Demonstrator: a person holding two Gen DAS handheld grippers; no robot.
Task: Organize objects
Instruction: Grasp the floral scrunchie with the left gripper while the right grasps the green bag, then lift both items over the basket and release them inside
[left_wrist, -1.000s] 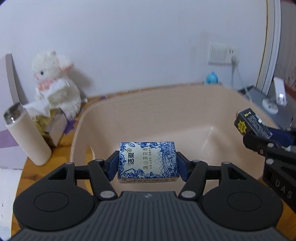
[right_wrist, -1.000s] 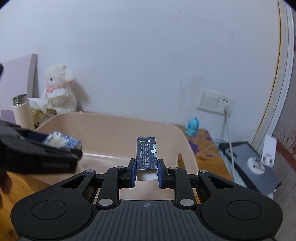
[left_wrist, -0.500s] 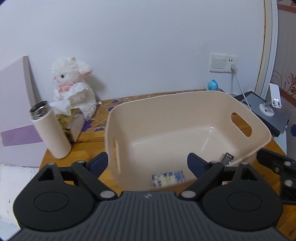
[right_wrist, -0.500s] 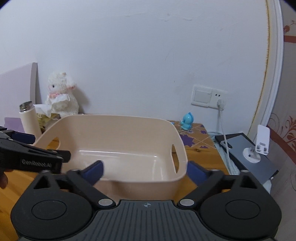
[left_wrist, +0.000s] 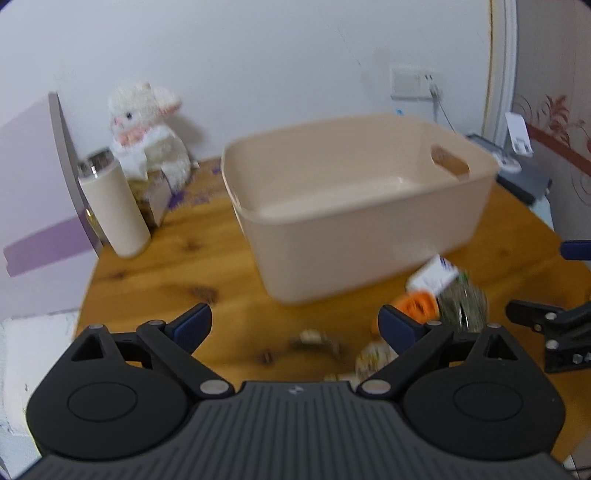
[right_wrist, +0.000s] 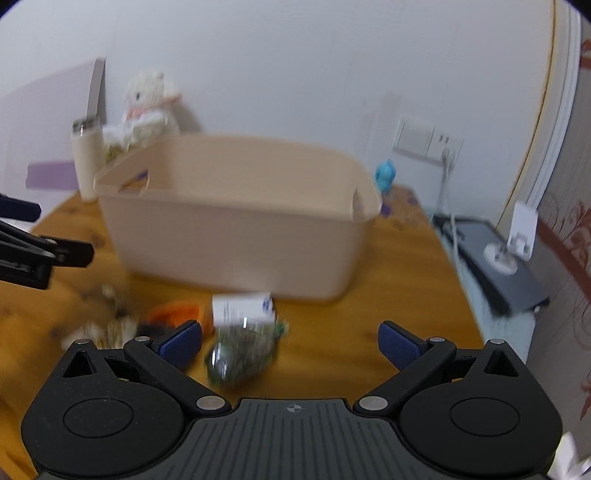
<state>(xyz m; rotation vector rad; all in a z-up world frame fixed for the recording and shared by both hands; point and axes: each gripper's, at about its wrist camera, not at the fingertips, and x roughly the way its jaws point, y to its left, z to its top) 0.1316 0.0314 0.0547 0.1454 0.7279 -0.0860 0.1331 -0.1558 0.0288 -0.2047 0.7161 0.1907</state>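
A beige plastic bin (left_wrist: 354, 206) stands on the wooden table (left_wrist: 177, 273); it also shows in the right wrist view (right_wrist: 236, 221). Its inside is hidden from here. My left gripper (left_wrist: 295, 326) is open and empty, held low in front of the bin. My right gripper (right_wrist: 290, 341) is open and empty. Before the bin lie loose items: a white box (right_wrist: 243, 306), an orange object (right_wrist: 177, 312), a clear bag of greenish stuff (right_wrist: 240, 354) and small blurred pieces (left_wrist: 317, 341). The white box (left_wrist: 432, 275) and orange object (left_wrist: 417, 308) show in the left view too.
A cream flask (left_wrist: 112, 206), a white plush toy (left_wrist: 147, 129) on a tissue box and a lilac board (left_wrist: 33, 206) stand at the left. A small blue figure (right_wrist: 386, 177), a wall socket with cable (right_wrist: 428, 142) and a grey device (right_wrist: 495, 266) are at the right.
A second ago each gripper held a small box over the bin. Both opened and dropped them in. Both grippers have since pulled back and lowered toward the loose items in front.
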